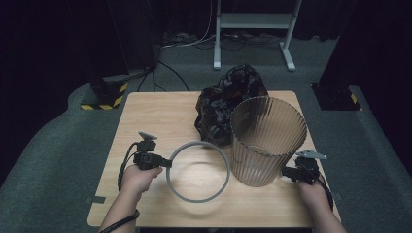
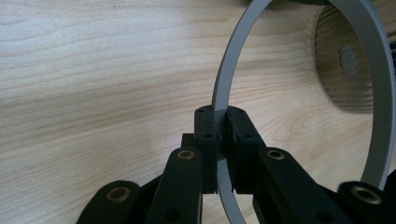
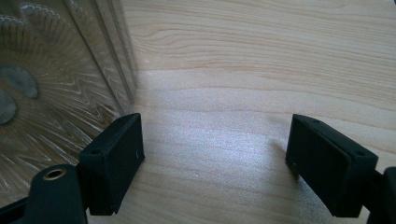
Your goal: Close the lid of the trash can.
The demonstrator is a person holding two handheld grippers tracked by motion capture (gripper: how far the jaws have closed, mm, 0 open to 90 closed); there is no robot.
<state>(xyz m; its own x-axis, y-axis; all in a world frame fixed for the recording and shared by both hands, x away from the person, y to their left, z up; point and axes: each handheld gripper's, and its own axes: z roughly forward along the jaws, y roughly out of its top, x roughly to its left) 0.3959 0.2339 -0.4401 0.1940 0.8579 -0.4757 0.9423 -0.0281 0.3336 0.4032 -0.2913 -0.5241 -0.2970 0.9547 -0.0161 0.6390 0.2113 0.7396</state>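
At the left of the counter (image 1: 145, 116), the left hand-held gripper (image 1: 165, 162) has its jaws clamped narrow on the grey ring (image 1: 198, 171), pinching the band at its left edge. In the left gripper view the two black pads sit flat on either side of the thin band (image 2: 223, 88), a grip that suits so slim a rim and leaves the rest of the hoop free. The ring hangs out to the right of the jaws, over bare wood near the front of the counter and just beside the bin.

In the middle, toward the back, a crumpled black plastic bag (image 1: 223, 104) lies against the far side of the ribbed clear bin (image 1: 266, 141). It looks like a liner waiting to go in; the ring would likely clamp it over the rim.

The bin stands upright on the right half of the counter, mouth open. At its lower right, the right hand-held gripper (image 1: 286, 174) waits with its jaws spread wide and nothing between them. In the right gripper view one pad (image 3: 114, 158) sits close beside the bin's ribbed wall (image 3: 60, 93), probably placed to steady it.
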